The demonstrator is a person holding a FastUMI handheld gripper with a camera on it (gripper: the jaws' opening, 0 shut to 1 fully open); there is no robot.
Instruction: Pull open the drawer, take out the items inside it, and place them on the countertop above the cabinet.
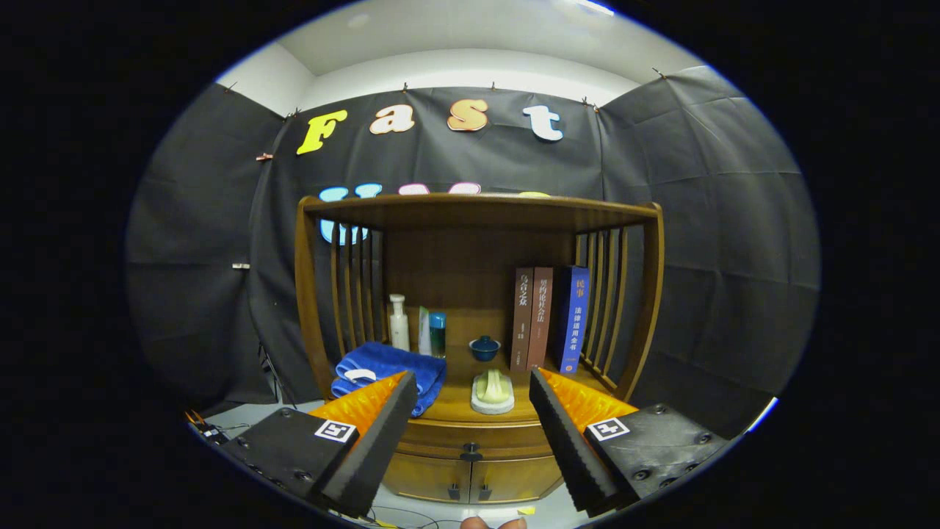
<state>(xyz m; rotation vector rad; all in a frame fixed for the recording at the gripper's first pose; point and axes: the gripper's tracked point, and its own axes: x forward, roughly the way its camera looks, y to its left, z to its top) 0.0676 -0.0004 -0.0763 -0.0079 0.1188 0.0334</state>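
Black cloth walls the booth behind a wooden cabinet (477, 294) with slatted sides and a flat top board. We see the countertop (459, 400) as the open shelf surface above the drawer. On it, from 9 to 3 o'clock around the middle: a folded blue towel (389, 367) at the near 9 o'clock side, a white pump bottle (399, 323) behind it, a pale tube and a teal bottle (438, 332) just beside that, a small dark blue lidded bowl (485, 348) at centre back, and three upright books (549, 317) at 3 o'clock, two brown and one blue. A pale green brush on a white dish (493, 391) sits at the front centre of the countertop, at 6 o'clock from the bowl.

Drawer (470, 437) is shut, flush under the countertop, with a dark knob (471, 450) at its middle. Below it are two cabinet doors (470, 477) with small dark handles where they meet.

Our gripper (474, 411) has fingers wide apart, holding nothing. Left finger overlaps the towel's near edge in view, right finger sits below the books; we cannot tell if either touches. Drawer knob lies between the fingers, beyond the tips. Cables lie on the pale floor at 7 o'clock of the cabinet.
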